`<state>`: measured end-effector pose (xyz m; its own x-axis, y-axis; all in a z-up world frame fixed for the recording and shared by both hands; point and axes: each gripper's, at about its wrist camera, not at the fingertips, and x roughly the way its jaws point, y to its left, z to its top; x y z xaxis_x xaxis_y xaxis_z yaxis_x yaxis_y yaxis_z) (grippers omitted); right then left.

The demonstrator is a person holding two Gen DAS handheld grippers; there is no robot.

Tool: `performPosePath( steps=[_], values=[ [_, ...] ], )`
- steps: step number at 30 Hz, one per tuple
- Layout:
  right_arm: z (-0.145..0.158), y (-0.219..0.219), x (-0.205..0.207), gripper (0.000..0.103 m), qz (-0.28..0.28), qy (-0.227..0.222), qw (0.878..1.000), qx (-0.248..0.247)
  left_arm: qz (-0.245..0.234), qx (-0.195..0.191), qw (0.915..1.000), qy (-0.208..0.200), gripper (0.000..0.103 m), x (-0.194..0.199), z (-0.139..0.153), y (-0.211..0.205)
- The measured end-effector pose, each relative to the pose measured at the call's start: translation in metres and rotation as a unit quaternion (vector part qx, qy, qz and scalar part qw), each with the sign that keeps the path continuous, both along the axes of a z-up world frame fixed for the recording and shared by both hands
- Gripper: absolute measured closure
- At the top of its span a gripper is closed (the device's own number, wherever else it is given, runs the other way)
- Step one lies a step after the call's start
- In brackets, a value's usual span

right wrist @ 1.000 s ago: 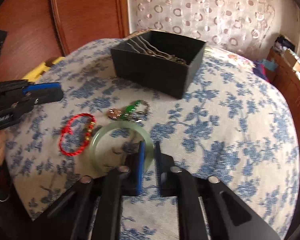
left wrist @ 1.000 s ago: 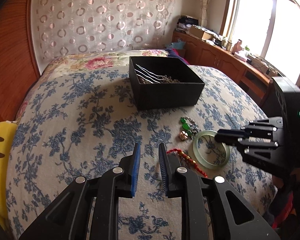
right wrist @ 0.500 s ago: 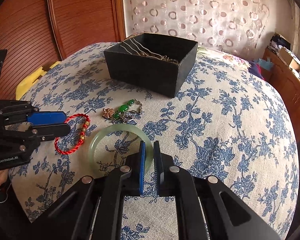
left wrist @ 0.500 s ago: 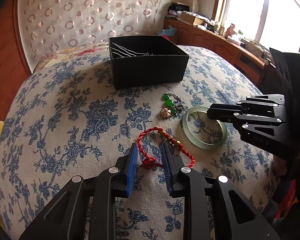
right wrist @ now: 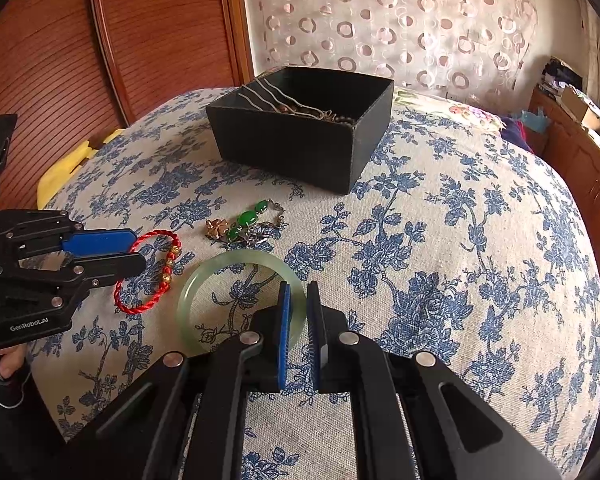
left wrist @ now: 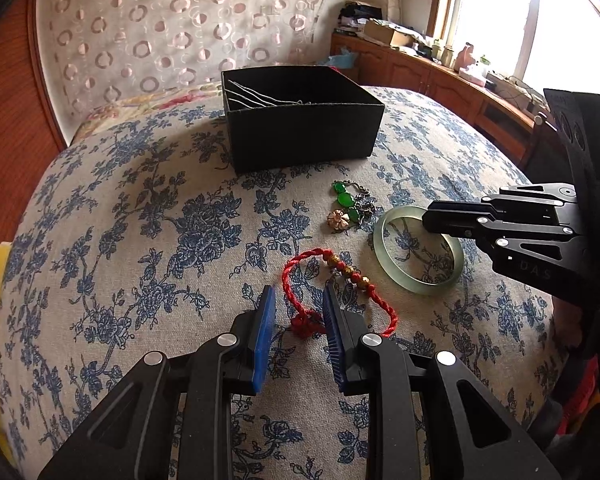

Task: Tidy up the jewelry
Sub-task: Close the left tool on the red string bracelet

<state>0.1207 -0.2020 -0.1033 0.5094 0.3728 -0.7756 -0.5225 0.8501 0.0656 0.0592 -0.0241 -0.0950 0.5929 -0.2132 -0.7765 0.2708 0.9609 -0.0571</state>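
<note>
Your left gripper (left wrist: 298, 306) sits slightly open, pads straddling the knot of the red braided cord bracelet with gold beads (left wrist: 332, 280), not pressing it. Your right gripper (right wrist: 298, 308) is clamped on the rim of the pale green jade bangle (right wrist: 236, 264), which lies on the blue floral bedspread (right wrist: 440, 240). The left tool reads "GenRobot.AI"; the right reads "DAS". The black open cardboard box (right wrist: 300, 144) sits behind.

floral bedspread (left wrist: 140, 240), wooden headboard (right wrist: 160, 28), circle-patterned curtain (left wrist: 180, 32)
</note>
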Motion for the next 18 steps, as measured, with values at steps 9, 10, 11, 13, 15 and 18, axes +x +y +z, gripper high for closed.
performPosePath(
  steps=[9,10,11,13,15,18],
  values=[
    [0.000,0.000,0.000,0.093,0.000,0.002,1.000,0.004,-0.003,-0.002,1.0000,-0.001,0.090,-0.004,0.000,0.000],
    [0.000,0.000,0.000,0.093,0.000,0.002,1.000,0.004,-0.004,-0.001,1.0000,-0.001,0.096,-0.003,0.000,0.000],
    [0.000,0.000,0.000,0.093,0.000,0.002,1.000,0.003,-0.005,-0.002,1.0000,0.000,0.096,-0.003,0.000,0.000],
    [0.000,0.000,0.000,0.093,0.000,0.002,1.000,0.003,-0.006,-0.004,1.0000,-0.002,0.098,-0.003,0.001,0.000],
    [0.000,0.000,0.000,0.093,0.000,0.002,1.000,0.003,-0.006,-0.010,0.9999,-0.008,0.098,-0.004,0.005,0.001],
    [0.000,-0.001,0.000,0.093,0.000,0.003,1.000,0.005,-0.006,-0.021,0.9995,-0.024,0.098,-0.007,0.014,0.004]
  ],
)
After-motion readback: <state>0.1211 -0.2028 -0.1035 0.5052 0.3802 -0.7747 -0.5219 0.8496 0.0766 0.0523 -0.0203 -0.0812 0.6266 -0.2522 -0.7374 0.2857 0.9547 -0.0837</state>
